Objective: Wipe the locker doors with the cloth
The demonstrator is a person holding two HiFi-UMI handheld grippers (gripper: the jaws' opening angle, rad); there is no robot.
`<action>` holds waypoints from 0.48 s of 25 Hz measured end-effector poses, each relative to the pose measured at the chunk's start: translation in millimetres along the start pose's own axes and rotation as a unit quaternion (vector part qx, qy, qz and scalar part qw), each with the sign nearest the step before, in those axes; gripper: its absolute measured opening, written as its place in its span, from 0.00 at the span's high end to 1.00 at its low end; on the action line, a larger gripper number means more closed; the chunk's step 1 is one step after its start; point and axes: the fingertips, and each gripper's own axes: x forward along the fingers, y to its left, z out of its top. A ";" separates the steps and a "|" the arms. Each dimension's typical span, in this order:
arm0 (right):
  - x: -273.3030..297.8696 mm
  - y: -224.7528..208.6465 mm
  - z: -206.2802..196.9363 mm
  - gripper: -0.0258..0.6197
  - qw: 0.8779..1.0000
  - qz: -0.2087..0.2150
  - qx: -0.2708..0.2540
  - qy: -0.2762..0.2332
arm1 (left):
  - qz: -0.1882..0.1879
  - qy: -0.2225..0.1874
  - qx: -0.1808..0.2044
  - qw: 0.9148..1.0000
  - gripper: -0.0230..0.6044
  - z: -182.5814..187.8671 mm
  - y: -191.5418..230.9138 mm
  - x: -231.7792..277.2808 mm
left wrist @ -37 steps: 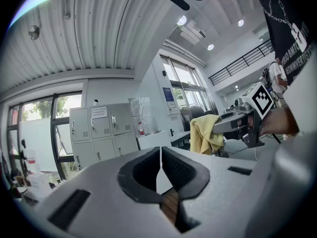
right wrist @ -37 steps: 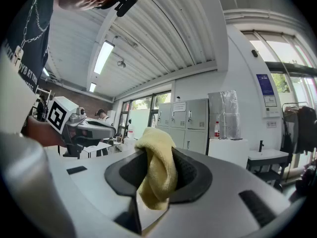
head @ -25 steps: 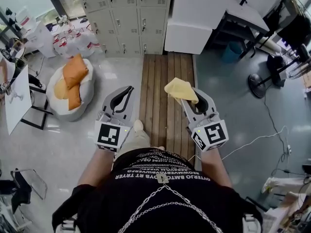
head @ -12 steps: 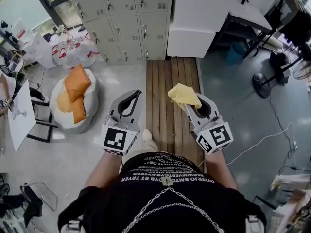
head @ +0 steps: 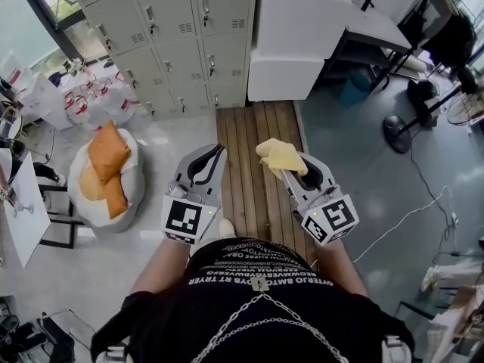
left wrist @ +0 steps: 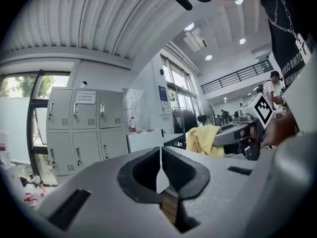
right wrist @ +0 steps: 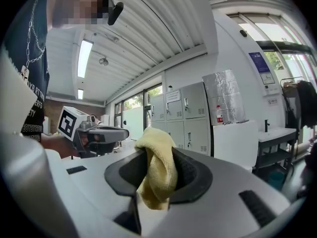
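Head view: I've got my right tool point(head: 290, 174) clamped on the crumpled yellow cloth point(head: 280, 156), which bunches out past its tips. My left tool point(head: 217, 153) sits just beside it, both over the brown wooden plank strip point(head: 246, 165), with the grey metal locker doors point(head: 178, 36) well ahead of them.

Left gripper view: jaws pressed together, nothing between them, cloth off to the right.

Right gripper view: cloth pinched between the jaws, lockers ahead, well apart from it.
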 end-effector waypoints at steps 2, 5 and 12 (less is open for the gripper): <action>12.6 -0.6 -1.5 0.79 1.000 -0.002 0.002 0.000 | -0.004 0.001 -0.001 1.000 0.94 -4.0 10.8 5.2; 35.4 0.8 0.3 0.79 1.000 -0.005 0.006 0.000 | -0.005 0.003 -0.004 1.000 0.93 -8.0 34.9 8.3; 86.3 7.9 14.0 0.79 1.000 -0.005 -0.012 0.005 | 0.010 -0.018 -0.009 1.000 0.93 -5.6 95.7 7.6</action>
